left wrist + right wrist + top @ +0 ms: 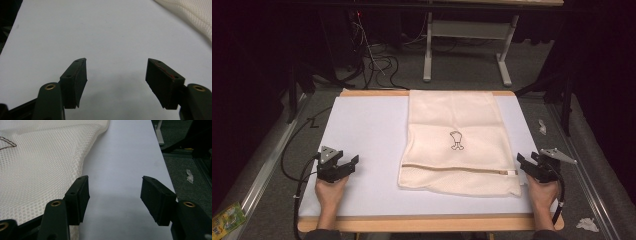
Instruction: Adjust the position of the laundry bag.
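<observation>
On the white worktop point(362, 130) a cream mesh bag point(454, 140) is laid flat, a bit right of the middle, with its zipper point(452, 168) near the front edge. Nothing is held yet. The left claw point(343, 165) is kept wide open, well apart from the bag. The right claw point(526, 162) is open too, just beside the bag's right edge. All the work seems left to do.

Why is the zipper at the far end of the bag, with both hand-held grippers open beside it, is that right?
Not quite. The high view shows the zipper near the bag's close end, by the person. The rest holds: the left hand-held gripper and right hand-held gripper sit open on either side.
</observation>
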The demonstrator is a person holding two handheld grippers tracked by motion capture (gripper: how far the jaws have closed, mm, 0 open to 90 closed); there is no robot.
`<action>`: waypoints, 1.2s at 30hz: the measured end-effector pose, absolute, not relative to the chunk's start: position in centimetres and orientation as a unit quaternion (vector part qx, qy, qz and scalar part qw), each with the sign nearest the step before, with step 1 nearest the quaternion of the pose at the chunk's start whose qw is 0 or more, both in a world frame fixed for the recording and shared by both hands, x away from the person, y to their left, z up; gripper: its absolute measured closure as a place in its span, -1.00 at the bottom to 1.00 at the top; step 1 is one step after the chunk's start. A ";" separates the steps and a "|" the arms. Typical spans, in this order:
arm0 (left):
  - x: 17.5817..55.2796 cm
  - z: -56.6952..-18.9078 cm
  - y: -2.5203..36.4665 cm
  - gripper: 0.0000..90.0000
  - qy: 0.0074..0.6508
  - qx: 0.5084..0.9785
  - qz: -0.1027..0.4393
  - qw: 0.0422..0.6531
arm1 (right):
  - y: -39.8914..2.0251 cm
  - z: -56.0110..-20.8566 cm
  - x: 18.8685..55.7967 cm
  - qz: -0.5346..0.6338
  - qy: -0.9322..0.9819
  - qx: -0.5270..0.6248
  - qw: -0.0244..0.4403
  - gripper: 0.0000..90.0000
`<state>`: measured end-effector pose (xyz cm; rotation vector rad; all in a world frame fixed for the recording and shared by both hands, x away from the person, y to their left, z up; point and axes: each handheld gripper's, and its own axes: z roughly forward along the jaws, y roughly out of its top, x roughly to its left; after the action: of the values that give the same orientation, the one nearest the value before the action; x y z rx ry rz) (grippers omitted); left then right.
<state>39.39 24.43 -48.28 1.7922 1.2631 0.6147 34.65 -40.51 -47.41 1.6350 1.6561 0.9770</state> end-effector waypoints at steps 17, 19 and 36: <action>39.5 -47.2 23.3 -0.28 0.490 0.725 0.225 0.429 | -40.6 -47.2 34.3 0.383 0.622 0.613 0.300 -0.06; 39.6 -47.1 23.0 -0.28 0.487 0.728 0.222 0.428 | -40.5 -47.1 34.3 0.384 0.625 0.611 0.298 -0.07; 39.8 -46.4 20.6 -0.32 0.479 0.738 0.192 0.435 | -40.2 -46.5 33.6 0.404 0.629 0.604 0.278 -0.11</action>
<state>39.80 20.58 -46.35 1.8364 1.1921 0.4775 33.60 -40.18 -46.54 1.6215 1.6873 1.0832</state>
